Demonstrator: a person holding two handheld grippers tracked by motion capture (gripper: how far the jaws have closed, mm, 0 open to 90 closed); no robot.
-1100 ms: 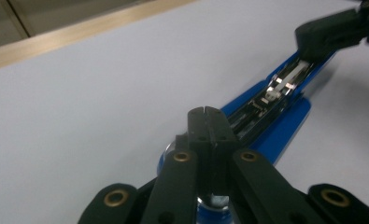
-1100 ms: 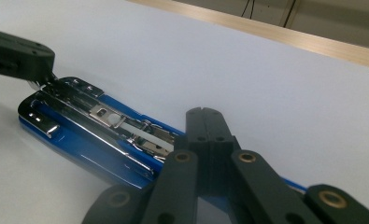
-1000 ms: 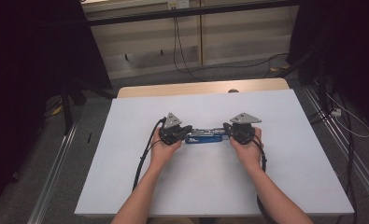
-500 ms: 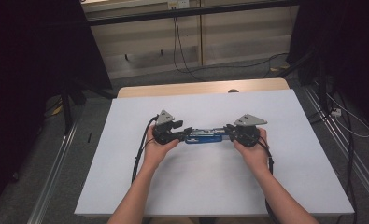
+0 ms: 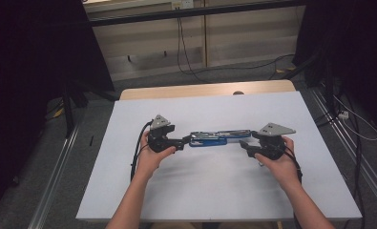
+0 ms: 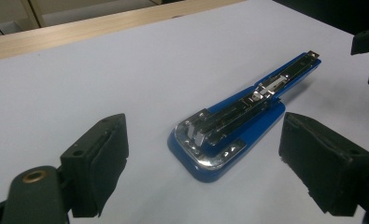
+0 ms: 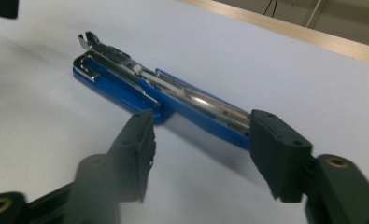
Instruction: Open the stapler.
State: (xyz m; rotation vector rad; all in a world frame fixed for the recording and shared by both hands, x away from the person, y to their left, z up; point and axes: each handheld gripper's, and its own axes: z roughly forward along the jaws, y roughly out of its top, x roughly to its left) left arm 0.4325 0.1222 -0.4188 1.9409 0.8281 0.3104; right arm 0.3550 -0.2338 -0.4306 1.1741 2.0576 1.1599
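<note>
Stapler [image 5: 214, 139] first: a blue one, laid fully open and flat on the white desk [image 5: 214, 191], its metal channel facing up, stretched crosswise between the person's two hands.

At its wide chrome-plated end sits the left gripper [image 5: 180, 141]. Those jaws have just been opening and now stand wide apart (seen along them in the left gripper view, the stapler's end [image 6: 210, 149] lies ahead of the pads, touched by neither).

At the narrow end is the right gripper [image 5: 246, 145]. Its jaws have just been opening too and are parted about halfway; in the right gripper view the stapler's blue arm [image 7: 173, 100] runs away from between the two pads, and I see a gap on each side, so nothing is gripped.

From where I stand the stapler looks let go and resting on its own. The risk now lies in pulling away: the right pads flank the arm closely, so a sideways drift could catch it and drag or spin the stapler across the smooth desk. A trailing cable [image 5: 137, 152] by the left wrist could also brush it.
</note>
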